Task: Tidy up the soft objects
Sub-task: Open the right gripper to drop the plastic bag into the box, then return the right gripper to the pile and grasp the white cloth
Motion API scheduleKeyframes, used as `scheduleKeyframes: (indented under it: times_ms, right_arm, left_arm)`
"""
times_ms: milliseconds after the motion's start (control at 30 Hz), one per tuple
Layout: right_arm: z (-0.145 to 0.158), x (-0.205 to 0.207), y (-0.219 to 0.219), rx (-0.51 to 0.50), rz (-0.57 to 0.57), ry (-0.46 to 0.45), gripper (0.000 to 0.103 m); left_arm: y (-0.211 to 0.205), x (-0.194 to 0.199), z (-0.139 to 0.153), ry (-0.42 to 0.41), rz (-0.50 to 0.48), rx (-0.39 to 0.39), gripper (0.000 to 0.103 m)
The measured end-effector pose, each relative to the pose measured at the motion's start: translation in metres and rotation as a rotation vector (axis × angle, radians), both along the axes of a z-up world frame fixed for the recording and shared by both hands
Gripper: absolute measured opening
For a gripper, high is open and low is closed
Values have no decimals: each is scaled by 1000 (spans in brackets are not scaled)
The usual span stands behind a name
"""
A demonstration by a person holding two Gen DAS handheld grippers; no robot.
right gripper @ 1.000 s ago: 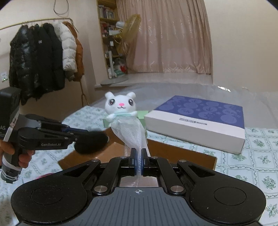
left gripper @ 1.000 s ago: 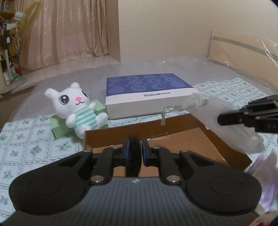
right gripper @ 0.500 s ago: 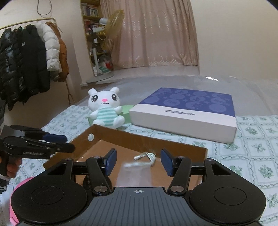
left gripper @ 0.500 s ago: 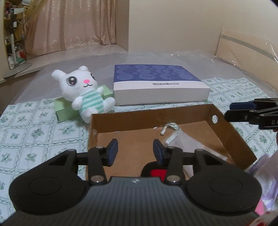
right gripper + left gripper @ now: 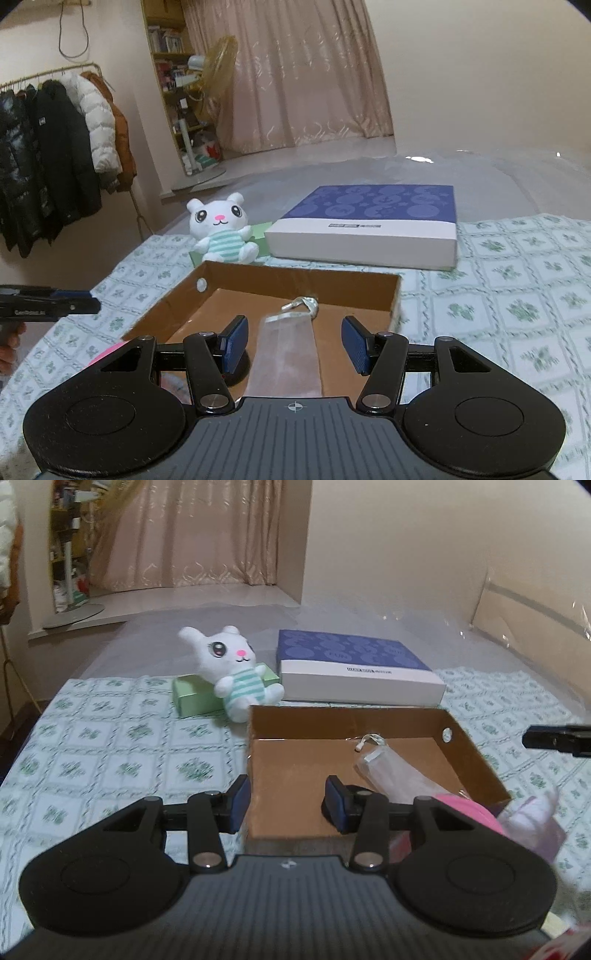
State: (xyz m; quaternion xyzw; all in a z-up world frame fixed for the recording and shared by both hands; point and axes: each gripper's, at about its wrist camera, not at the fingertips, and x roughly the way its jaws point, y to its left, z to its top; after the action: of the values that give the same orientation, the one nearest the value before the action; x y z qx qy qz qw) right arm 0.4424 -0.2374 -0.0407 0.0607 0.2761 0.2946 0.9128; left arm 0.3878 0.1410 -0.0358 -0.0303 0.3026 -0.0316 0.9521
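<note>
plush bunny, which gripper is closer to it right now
Left, though not by much. The left gripper hangs over the cardboard box's near corner on the plush bunny's side. The right gripper sits across the box, above the mesh pouch.

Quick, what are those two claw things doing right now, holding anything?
Left gripper: open, holding nothing.
Right gripper: open, holding nothing; the mesh pouch lies loose below.

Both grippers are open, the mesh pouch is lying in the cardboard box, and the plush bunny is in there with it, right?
Not quite. The plush bunny sits outside the cardboard box, against the green box, as the right wrist view shows. The rest holds.
</note>
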Motion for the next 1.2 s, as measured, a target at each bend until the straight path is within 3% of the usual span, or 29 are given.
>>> scheduleKeyframes:
  times_ms: [433, 633, 867, 1200]
  right_arm:
    - [27, -100, -32, 62, -47, -8, 56]
    - [27, -139, -42, 74, -71, -1, 56]
    - [17, -177, -47, 67, -107, 18, 56]
    - [-18, -215, -38, 31, -117, 100, 56]
  left_arm:
    - [21, -121, 14, -12, 62, -19, 41]
    - [19, -172, 14, -24, 89, 7, 41]
    - [19, -212, 5, -4, 143, -31, 41]
    - [0, -243, -27, 57, 189, 32, 41]
